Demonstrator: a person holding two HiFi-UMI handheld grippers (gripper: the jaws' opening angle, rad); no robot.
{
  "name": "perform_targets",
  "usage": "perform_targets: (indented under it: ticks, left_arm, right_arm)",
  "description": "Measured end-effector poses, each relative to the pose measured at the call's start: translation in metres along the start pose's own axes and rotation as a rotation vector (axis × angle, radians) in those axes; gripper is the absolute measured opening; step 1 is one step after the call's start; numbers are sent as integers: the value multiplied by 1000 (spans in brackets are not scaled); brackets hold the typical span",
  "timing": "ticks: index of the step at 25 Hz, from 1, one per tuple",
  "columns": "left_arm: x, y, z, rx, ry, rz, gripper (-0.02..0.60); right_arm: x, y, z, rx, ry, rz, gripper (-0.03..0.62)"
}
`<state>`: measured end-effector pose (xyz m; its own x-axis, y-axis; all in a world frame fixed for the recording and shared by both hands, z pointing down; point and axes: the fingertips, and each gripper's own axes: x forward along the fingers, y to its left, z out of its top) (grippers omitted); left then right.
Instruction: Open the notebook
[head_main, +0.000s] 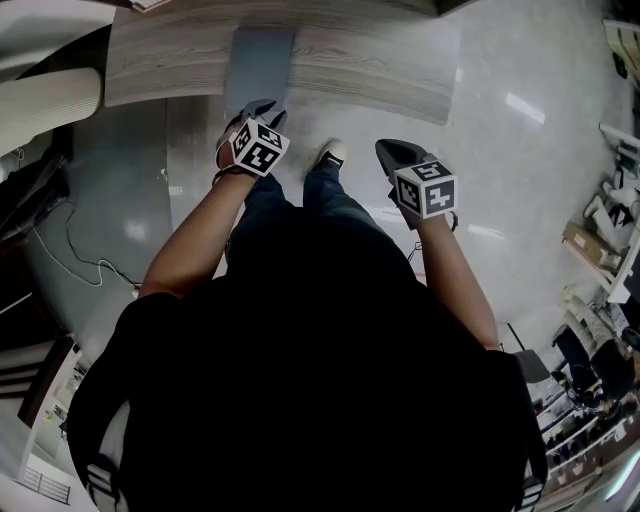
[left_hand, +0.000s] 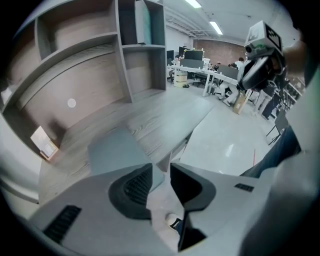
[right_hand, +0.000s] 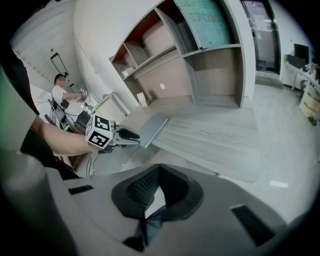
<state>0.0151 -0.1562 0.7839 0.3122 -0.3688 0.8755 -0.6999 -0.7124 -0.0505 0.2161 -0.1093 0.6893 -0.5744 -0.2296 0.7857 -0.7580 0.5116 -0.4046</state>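
A closed grey-blue notebook lies on the wooden desk, its near end at the desk's front edge. My left gripper hangs just in front of that end, jaws open with nothing between them. In the left gripper view the notebook shows right beyond the left gripper, its near corner behind the gap. My right gripper is over the floor to the right, off the desk, jaws shut and empty. In the right gripper view, the right gripper's tips meet, with the notebook and left gripper ahead.
Open shelves rise behind the desk, and a small card leans at its back left. The person's shoe stands on the shiny floor below the desk edge. A cable trails at the left. Office desks stand far off.
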Motion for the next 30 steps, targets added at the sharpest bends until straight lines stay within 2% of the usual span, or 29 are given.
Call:
perform_targets:
  ticks: [30]
  left_arm:
    - [51, -3, -11, 212, 119, 93, 132]
  right_arm:
    - [8, -7, -20, 18, 41, 20, 2]
